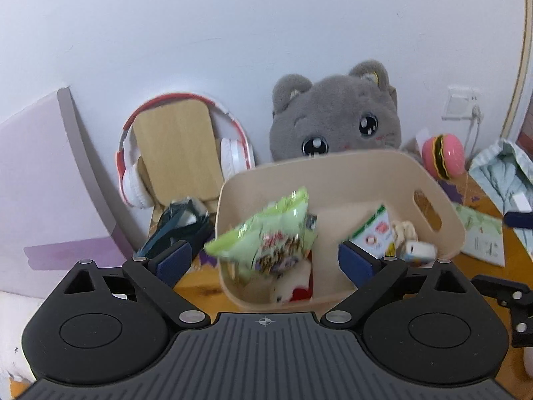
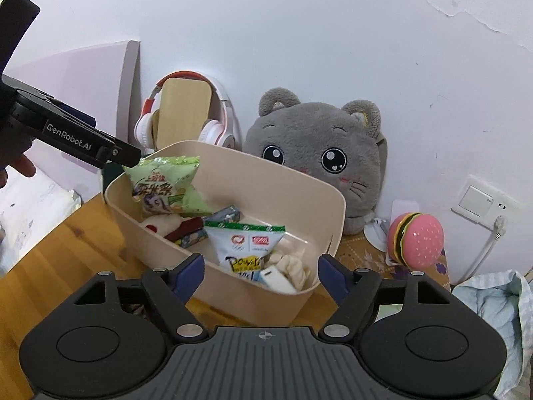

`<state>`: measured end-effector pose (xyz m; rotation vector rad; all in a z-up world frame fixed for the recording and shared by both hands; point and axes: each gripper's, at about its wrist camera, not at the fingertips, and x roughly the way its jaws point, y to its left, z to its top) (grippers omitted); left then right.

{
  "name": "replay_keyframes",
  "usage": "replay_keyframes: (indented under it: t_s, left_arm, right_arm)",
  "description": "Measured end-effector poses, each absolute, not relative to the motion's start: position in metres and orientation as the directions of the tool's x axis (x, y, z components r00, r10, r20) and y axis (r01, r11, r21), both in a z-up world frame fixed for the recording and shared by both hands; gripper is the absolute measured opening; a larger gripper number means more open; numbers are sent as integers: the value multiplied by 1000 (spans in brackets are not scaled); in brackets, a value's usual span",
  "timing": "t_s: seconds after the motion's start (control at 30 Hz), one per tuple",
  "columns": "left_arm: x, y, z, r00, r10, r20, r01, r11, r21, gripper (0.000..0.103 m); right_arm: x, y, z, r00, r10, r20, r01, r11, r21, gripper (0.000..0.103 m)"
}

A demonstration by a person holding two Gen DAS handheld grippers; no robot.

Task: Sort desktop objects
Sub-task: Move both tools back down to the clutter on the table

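A beige plastic bin (image 1: 373,180) (image 2: 319,196) stands on the wooden desk. A green snack bag (image 1: 266,233) (image 2: 166,183) is blurred between the open fingers of my left gripper (image 1: 265,261), over the bin's left end. The left gripper also shows from the side in the right wrist view (image 2: 128,155), its tip at the bag's top corner. The bin holds a white Powerb packet (image 2: 246,246) (image 1: 374,233), a white cloth (image 2: 293,263), a small white box (image 2: 276,280), a plush toy (image 2: 163,225) and small cartons (image 2: 226,215). My right gripper (image 2: 261,271) is open and empty over the bin's near wall.
A grey cat plush (image 1: 336,116) (image 2: 319,163) leans on the wall behind the bin. Red-white headphones hang on a wooden stand (image 1: 176,146) (image 2: 183,113). A pink burger toy (image 2: 416,240) (image 1: 443,156), a wall socket (image 2: 479,200), a dark pouch (image 1: 176,230) and light cloth (image 2: 493,303) lie around.
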<state>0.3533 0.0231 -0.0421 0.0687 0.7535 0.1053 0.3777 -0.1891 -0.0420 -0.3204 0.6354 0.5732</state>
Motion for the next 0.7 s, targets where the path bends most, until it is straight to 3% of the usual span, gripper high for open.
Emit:
replay_keyframes:
  t_s: [0.1,0.7]
  left_arm:
    - [339,28,-52,698,95,-710,-41,995,94,97]
    - [303,20,-123,548,8,-837,106,991,79,97]
  right_arm:
    - [361,-189,-46,655,407,-637,-600,792,-110,91]
    - [328,-153,-118,526,352,-774,-708,685,-170,95]
